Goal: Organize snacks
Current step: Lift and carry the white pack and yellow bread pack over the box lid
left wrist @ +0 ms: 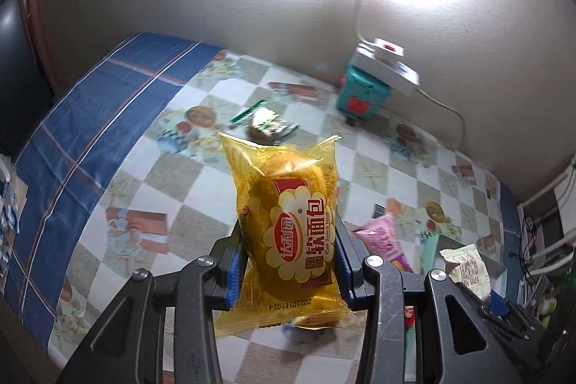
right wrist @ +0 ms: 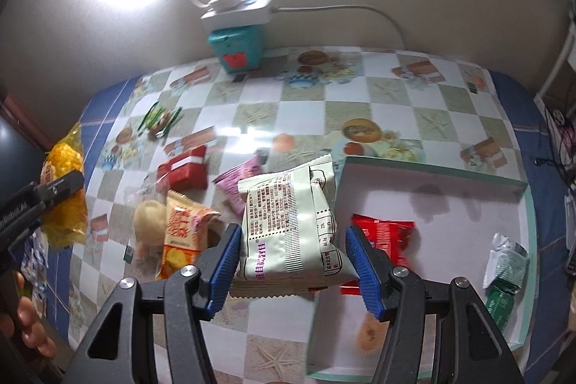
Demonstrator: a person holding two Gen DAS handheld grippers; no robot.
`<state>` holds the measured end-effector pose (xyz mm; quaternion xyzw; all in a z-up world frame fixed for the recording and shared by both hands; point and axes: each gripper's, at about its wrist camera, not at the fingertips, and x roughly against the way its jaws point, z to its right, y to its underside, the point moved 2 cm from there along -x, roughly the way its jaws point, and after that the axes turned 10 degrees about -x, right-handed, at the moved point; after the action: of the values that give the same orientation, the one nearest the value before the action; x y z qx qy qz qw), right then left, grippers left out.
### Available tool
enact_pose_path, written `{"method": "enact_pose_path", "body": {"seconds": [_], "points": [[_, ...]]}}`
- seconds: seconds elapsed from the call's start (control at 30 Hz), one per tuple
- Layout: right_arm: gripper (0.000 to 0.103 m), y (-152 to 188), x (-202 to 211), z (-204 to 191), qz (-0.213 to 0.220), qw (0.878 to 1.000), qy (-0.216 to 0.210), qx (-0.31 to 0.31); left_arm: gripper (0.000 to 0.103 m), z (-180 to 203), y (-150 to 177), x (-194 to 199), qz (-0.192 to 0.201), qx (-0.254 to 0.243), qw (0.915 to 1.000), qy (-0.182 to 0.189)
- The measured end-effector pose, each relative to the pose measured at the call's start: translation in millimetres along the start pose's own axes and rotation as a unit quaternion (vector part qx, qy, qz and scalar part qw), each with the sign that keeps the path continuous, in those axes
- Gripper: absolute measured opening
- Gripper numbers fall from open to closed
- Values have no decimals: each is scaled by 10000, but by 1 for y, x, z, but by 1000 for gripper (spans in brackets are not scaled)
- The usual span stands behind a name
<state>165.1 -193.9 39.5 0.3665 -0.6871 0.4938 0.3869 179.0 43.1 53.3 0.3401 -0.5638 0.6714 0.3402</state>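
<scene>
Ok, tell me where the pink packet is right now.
In the right wrist view the pink packet lies on the table, left of the tray, between the red packet and the pale packet held by the right gripper.

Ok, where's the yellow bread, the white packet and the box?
Yellow bread (left wrist: 288, 218), left wrist view, on the flower-shaped label.
White packet (right wrist: 288, 225), right wrist view, on the printed back.
Box (right wrist: 450, 211), right wrist view, on its bare white floor.

Home: patterned tablecloth (right wrist: 288, 103), power strip (right wrist: 235, 11) by wall.
</scene>
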Motion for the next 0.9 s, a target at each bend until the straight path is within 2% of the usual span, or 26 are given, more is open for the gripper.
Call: {"method": "enact_pose_path", "body": {"seconds": [0.53, 0.9], "points": [[62, -17, 14, 128, 127, 9902, 265, -1365, 44, 117, 6, -8, -39, -995, 9945, 331], [62, -14, 15, 204, 130, 9764, 466, -2105, 44, 205, 24, -21, -53, -1674, 9830, 752]]}}
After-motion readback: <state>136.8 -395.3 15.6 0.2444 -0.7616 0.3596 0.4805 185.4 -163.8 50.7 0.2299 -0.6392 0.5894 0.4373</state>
